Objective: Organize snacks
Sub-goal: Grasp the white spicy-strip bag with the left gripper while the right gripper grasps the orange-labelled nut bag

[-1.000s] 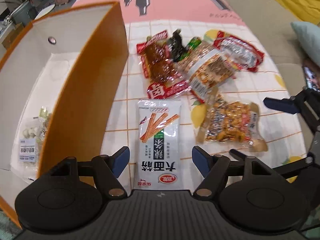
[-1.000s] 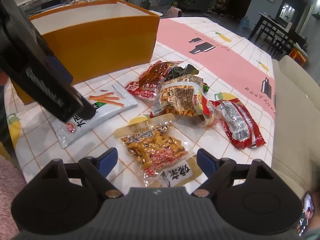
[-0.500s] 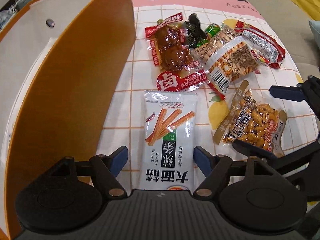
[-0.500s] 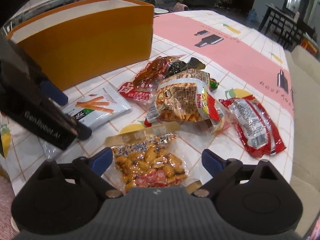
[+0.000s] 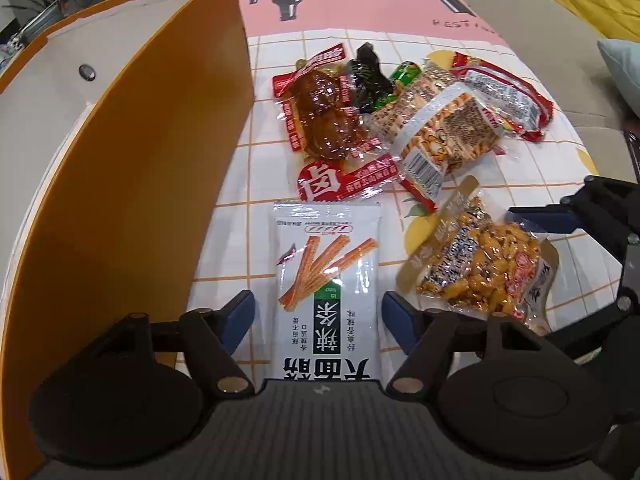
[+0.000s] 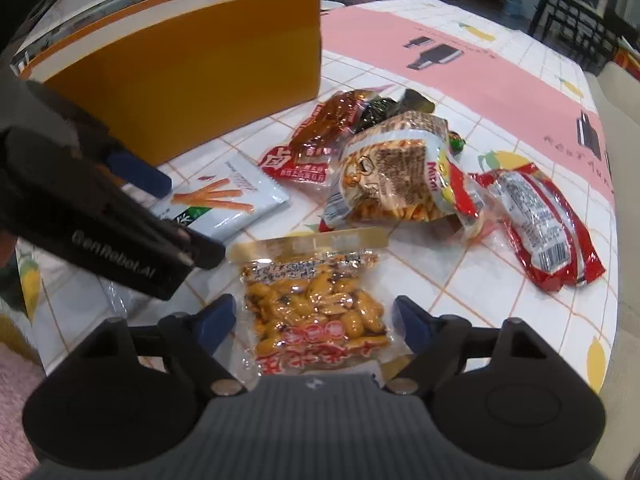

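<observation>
A white packet with a picture of orange sticks [image 5: 326, 280] lies flat on the tablecloth beside the orange box [image 5: 140, 160]. My left gripper [image 5: 318, 316] straddles its near half; the jaws are closing, with small gaps still showing at the pads. A clear packet of yellow peanuts [image 6: 316, 304] lies between the fingers of my right gripper [image 6: 314, 320], whose jaws are also closing, the pads at the packet's edges. The left gripper's body [image 6: 120, 216] crosses the right wrist view over the white packet [image 6: 224, 200]. One finger [image 5: 540, 220] of the right gripper shows beside the peanut packet [image 5: 480, 272].
Farther back lies a pile of snacks: a brown meat packet [image 5: 324, 116], a Mini cracker bag [image 6: 396, 176] and a red sausage packet [image 6: 540, 224]. The tall orange box [image 6: 192, 64] stands on the left. The table's rounded edge [image 6: 612, 280] and a sofa are on the right.
Both grippers have come down closer over their packets. Their jaws widened, then narrowed. The box's inside has slid out of the left wrist view.
</observation>
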The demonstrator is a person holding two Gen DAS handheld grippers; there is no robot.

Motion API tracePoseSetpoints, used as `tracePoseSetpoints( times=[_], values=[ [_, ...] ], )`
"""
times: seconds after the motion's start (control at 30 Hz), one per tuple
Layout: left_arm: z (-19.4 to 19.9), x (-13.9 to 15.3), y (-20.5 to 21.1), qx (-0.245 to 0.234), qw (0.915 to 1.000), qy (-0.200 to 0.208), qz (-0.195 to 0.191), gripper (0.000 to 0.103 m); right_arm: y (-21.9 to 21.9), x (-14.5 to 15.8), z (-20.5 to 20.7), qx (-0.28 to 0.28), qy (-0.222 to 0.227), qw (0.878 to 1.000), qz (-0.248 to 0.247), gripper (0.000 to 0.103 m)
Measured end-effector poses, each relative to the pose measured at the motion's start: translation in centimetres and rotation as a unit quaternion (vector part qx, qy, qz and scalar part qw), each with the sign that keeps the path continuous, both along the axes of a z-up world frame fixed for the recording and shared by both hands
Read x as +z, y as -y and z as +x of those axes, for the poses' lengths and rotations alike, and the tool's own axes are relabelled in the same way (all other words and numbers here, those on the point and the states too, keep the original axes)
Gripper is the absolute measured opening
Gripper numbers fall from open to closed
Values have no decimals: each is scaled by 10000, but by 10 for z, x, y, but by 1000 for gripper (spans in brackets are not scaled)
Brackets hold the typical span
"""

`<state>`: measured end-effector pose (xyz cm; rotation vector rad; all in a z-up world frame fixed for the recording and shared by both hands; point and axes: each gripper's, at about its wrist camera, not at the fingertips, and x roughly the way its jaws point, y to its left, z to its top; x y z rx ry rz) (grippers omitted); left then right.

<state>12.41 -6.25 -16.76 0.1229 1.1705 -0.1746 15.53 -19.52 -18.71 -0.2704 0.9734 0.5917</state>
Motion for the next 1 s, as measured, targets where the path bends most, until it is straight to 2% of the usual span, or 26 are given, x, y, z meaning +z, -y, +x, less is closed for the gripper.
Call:
tracePoseSetpoints(
  times=[0.07, 0.1, 0.47, 0.67, 1.0],
  values=[
    [-2, 2, 3, -139, 9999, 62, -10, 61, 0, 0, -1, -22, 6, 10000, -13, 81],
    [-4, 2, 3, -179, 9998, 78, -8, 58, 0, 1, -1, -36, 2, 10000, -14, 80],
    [-10, 6, -1, -195, 9994, 205, -186, 54, 1, 5, -4, -167, -83, 9998, 35, 77],
    [-14, 23, -3, -170, 9986, 361, -347, 54, 2, 9, -6, -245, -85, 9997, 47, 77],
    [-21, 50, -9, 7, 9966, 371, -737, 54, 7, 24, -18, -473, 8, 9987, 172, 77]
  ],
)
